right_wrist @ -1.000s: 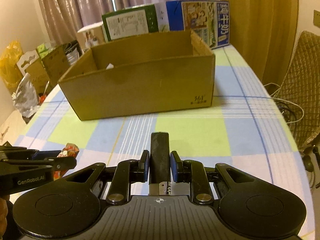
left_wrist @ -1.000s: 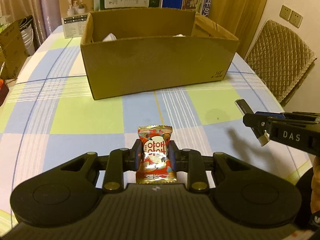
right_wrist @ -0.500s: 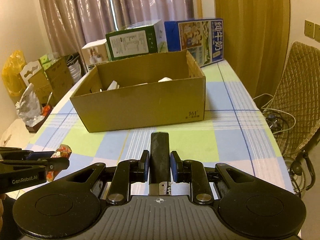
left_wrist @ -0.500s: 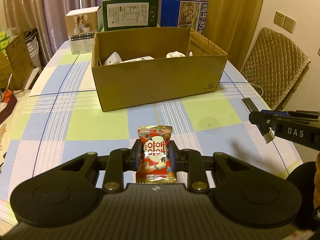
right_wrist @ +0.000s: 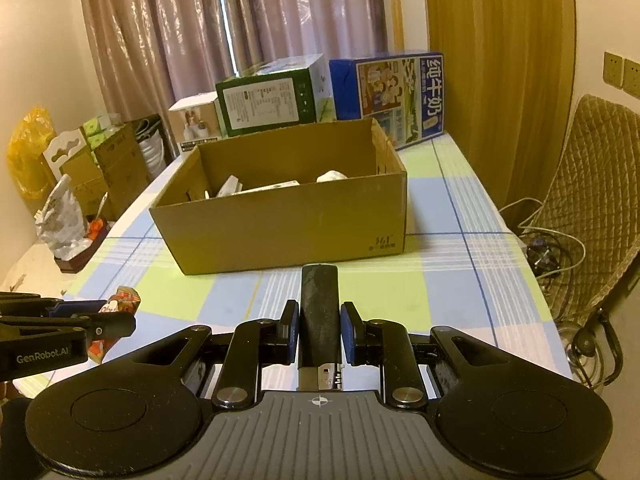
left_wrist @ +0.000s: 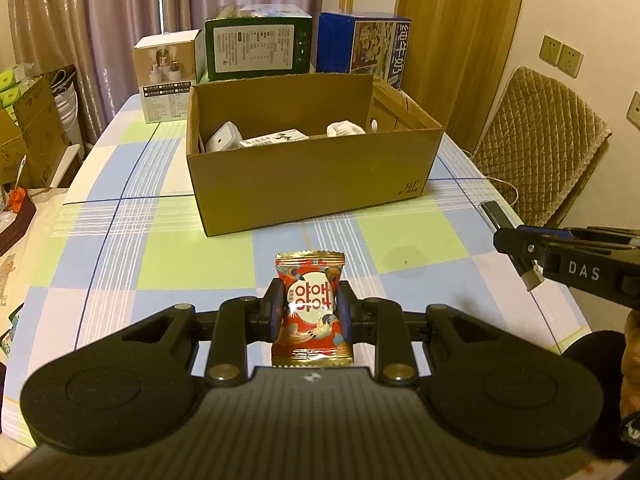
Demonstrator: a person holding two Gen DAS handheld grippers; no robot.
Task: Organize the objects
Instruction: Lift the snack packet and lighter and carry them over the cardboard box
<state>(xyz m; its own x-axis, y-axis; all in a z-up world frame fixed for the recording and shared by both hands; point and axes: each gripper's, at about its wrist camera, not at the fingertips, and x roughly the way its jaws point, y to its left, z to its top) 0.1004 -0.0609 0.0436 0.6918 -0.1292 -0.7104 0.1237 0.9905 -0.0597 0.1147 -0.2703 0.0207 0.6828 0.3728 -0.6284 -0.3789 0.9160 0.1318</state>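
A red, gold-edged candy packet [left_wrist: 310,308] is clamped in the left gripper [left_wrist: 309,306]; a black stick with a metal plug end [right_wrist: 319,316] is gripped by the right gripper [right_wrist: 319,330].

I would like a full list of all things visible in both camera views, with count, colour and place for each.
candy packet: 1, red with gold ends, held in the left gripper
USB stick: 1, black with metal plug, held in the right gripper
cardboard box: 1, brown, open, mid-table; white items inside, number unclear
product boxes: 3, white, green, blue, behind the cardboard box
tablecloth: 1, blue, green and white checks
chair: 1, tan quilted cover, right of the table
curtains: mauve, at the back
cartons: several, brown, on the floor at left
left gripper: 1, black, shut on the candy packet
right gripper: 1, black, shut on the USB stick
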